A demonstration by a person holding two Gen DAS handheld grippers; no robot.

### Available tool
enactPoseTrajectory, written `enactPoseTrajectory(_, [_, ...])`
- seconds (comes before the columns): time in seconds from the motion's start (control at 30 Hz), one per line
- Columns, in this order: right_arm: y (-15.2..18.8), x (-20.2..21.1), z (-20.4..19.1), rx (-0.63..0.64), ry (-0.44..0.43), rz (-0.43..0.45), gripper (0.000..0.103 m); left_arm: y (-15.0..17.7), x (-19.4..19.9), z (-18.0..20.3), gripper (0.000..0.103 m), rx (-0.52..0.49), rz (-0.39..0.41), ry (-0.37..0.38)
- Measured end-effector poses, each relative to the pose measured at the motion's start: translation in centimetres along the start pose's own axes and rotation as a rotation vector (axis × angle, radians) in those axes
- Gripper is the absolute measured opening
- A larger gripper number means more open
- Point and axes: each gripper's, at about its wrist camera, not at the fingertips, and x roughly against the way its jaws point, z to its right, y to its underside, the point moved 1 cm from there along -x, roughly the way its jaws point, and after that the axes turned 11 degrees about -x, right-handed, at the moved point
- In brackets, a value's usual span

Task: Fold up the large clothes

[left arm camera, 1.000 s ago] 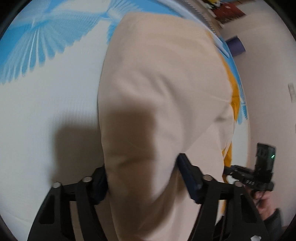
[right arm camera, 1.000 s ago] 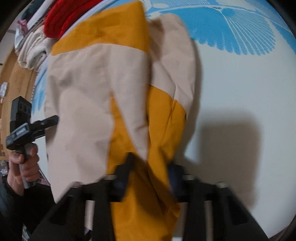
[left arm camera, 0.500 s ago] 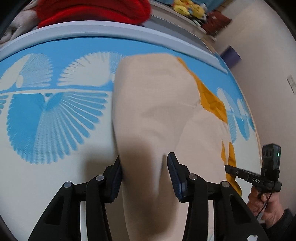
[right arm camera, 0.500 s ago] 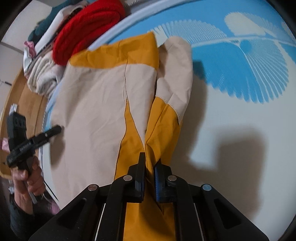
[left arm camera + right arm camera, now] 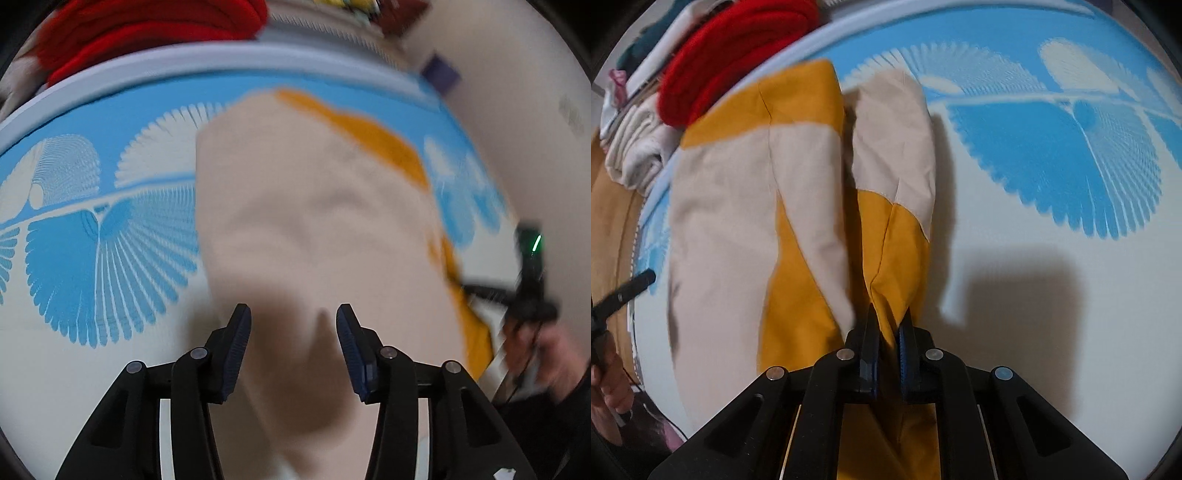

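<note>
A large beige and mustard-yellow garment lies lengthwise on a bed with a blue and white patterned cover. My left gripper is open, its jaws apart on either side of a raised beige fold. The garment also shows in the right wrist view. My right gripper is shut on a yellow fold of it at the near end, beside a folded sleeve. The other gripper shows at the edge of each view, at the right in the left wrist view and at the left in the right wrist view.
A red knit garment and a pile of white and other clothes lie past the bed's far edge. A wooden floor shows at the left. A pale wall runs along the bed's right side.
Both grippers have drawn back and lowered, so the garment now lies flatter on the bed. The left jaws narrowed, then spread again. The right gripper closed on the yellow fold.
</note>
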Motion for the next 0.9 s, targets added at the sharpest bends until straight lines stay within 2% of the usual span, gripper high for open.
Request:
enactPoseTrajectory(0.1, [0.4,0.6,0.6,0.009,-0.029,-0.012,0.011,1.7,-1.3,1.1,0.045,-0.068,-0.098,-0.061])
enactPoseTrajectory(0.17, [0.5,1.6,0.2,0.004,-0.082,-0.008,0.016,2.5,-1.4,1.3,0.053,-0.061,-0.12,-0.057])
enactPoseTrajectory(0.2, [0.6,1.9,0.4,0.004,-0.092,-0.009,0.021,2.9,-1.4,1.4,0.057,-0.051,-0.126,-0.043])
enactPoseTrajectory(0.27, [1.2,2.4,1.3,0.009,-0.099,-0.032,0.045,4.2,-1.9,1.6,0.061,-0.041,-0.153,-0.016])
enactPoseTrajectory(0.3, [1.4,2.7,2.0,0.013,-0.098,-0.041,0.048,4.7,-2.2,1.5,0.063,-0.036,-0.163,-0.012])
enactPoseTrajectory(0.47, [3.3,2.9,3.3,0.074,-0.098,-0.108,0.049,6.9,-3.0,0.9,0.064,0.062,-0.164,0.059])
enactPoseTrajectory(0.5, [3.7,2.9,3.3,0.091,-0.105,-0.124,0.049,7.0,-2.9,0.9,0.058,0.069,-0.158,0.066])
enactPoseTrajectory(0.6, [5.4,2.7,3.2,0.154,-0.093,-0.148,0.049,7.4,-2.4,1.6,0.055,0.025,-0.146,0.033])
enactPoseTrajectory(0.73, [6.6,2.4,2.9,0.19,-0.021,-0.149,0.049,7.4,-1.3,3.0,0.054,-0.014,-0.148,-0.041])
enactPoseTrajectory(0.9, [7.1,3.9,3.1,0.174,-0.057,-0.122,0.049,8.3,-0.1,6.0,0.053,-0.133,-0.162,-0.037])
